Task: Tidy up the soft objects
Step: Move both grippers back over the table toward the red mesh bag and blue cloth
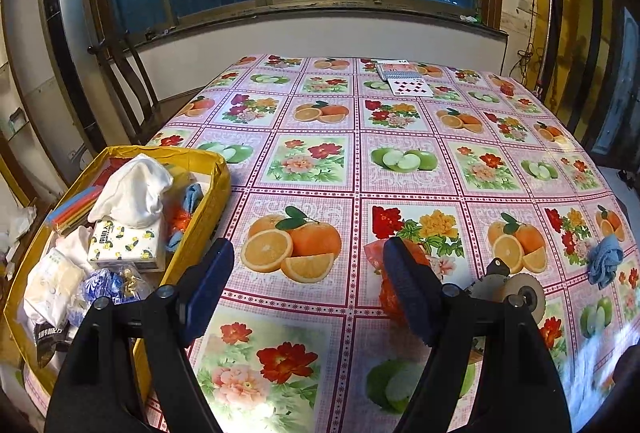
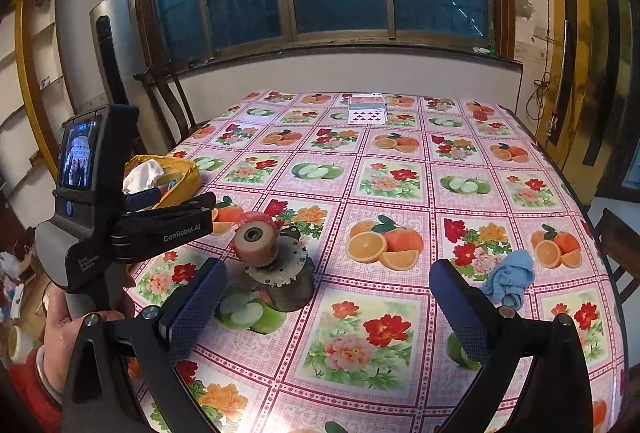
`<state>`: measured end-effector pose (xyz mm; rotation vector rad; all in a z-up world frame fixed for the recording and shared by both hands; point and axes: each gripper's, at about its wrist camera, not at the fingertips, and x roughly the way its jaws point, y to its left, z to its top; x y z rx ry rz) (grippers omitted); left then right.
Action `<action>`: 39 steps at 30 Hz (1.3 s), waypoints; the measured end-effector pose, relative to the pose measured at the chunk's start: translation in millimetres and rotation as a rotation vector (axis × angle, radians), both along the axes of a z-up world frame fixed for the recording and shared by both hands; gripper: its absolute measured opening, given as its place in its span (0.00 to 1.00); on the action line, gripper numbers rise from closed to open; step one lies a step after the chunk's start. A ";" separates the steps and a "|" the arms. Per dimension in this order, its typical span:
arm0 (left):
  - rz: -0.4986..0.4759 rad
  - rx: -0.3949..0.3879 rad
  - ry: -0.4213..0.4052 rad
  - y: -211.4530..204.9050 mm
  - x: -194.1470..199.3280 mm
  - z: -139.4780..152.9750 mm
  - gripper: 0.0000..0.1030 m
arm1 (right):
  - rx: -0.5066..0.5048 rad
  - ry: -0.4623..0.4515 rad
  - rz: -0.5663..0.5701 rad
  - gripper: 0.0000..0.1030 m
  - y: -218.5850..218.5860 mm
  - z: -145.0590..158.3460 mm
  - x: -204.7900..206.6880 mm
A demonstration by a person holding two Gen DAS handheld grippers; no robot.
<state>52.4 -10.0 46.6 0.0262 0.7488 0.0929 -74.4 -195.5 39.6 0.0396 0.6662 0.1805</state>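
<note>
Lettering "GenRobot.AI" | left hand-held gripper point(image 2: 136, 201) | tablecloth point(image 2: 400, 313) beneath

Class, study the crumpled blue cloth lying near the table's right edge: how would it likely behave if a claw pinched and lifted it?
The blue cloth lies bunched in soft folds, so it would probably droop and unfurl when lifted. It looks thin, so likely light. On the glossy tablecloth, a push would probably slide it rather than roll it.

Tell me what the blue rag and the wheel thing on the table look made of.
Blue rag: soft, matte cloth, probably terry or microfibre, judging by its crumpled folds. Wheel thing: dull grey metal body with a toothed disc, apparently worn; the roller on top looks like tan rubber or plastic, hard to tell.
</note>
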 end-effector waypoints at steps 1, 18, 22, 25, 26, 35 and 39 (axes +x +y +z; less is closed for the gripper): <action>0.002 0.002 -0.002 -0.1 -0.3 0.0 0.75 | -0.005 -0.002 -0.001 0.99 0.8 0.0 -0.3; 0.022 0.002 0.002 -3.1 2.8 -17.0 0.75 | -0.003 -0.001 -0.037 1.00 -14.3 -3.8 -3.2; 0.028 0.001 -0.002 -2.6 2.2 -19.2 0.75 | 0.002 -0.006 -0.040 1.00 -16.2 -2.9 -4.3; 0.030 0.008 -0.004 -3.1 1.2 -20.8 0.75 | 0.008 -0.001 -0.037 1.00 -16.1 -3.9 -3.8; 0.028 0.004 0.002 -3.0 1.3 -21.9 0.75 | 0.008 0.000 -0.038 1.00 -15.7 -3.9 -3.7; 0.010 -0.050 0.052 8.0 -2.2 -19.8 0.75 | -0.033 -0.005 -0.026 1.00 -16.8 -1.2 3.3; -0.036 -0.151 0.142 16.1 16.9 -19.8 0.75 | -0.032 0.014 -0.052 1.00 -35.8 -0.5 8.7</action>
